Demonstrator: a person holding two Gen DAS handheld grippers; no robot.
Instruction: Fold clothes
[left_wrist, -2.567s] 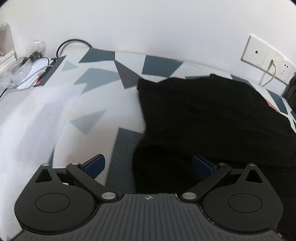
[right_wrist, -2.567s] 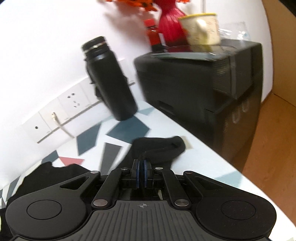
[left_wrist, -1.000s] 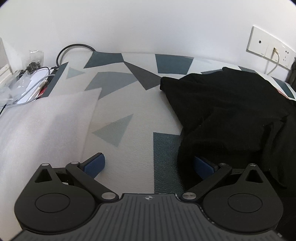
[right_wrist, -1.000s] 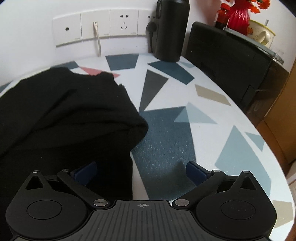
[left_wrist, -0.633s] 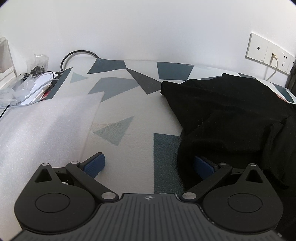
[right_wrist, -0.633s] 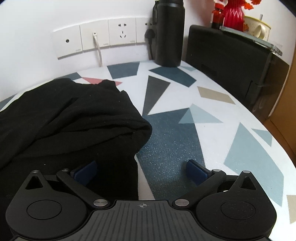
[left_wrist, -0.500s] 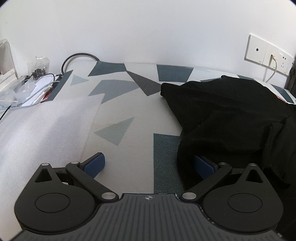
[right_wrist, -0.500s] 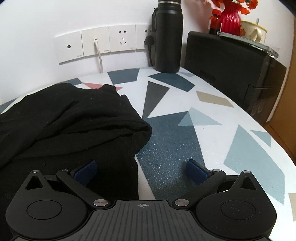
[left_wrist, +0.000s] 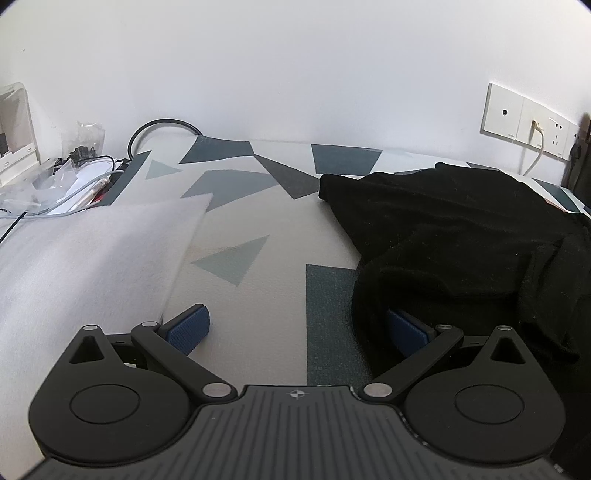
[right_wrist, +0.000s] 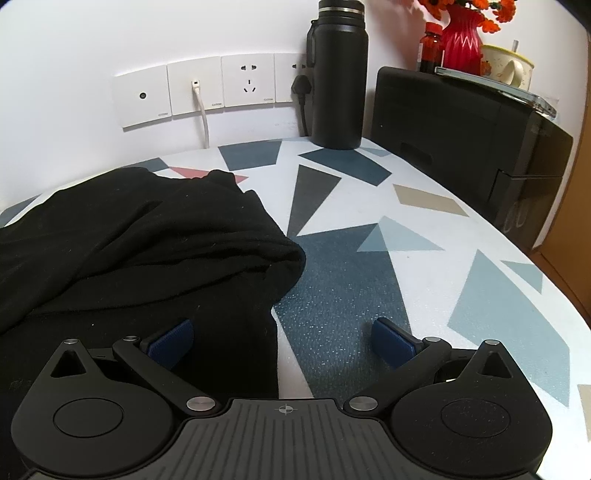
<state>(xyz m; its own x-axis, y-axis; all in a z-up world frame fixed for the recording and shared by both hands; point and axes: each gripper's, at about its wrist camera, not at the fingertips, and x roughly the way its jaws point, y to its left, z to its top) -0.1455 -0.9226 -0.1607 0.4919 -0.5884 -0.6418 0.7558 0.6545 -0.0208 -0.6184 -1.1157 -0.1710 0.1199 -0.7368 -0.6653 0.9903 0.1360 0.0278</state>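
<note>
Black garment (left_wrist: 454, 236): heaped on patterned table (left_wrist: 258, 206). Left gripper (left_wrist: 297, 326): wide open, empty, at garment's left edge. Right gripper (right_wrist: 282, 341): wide open, empty, straddling its right edge.

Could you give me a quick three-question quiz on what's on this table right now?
1. True or false: both grippers are open.
2. What colour is the garment?
3. The tall bottle stands: A) on the garment, B) by the wall sockets, C) on the white foam sheet.

Key: 1 true: left gripper and right gripper both have their jaws spread. 2 black. 3 B.
</note>
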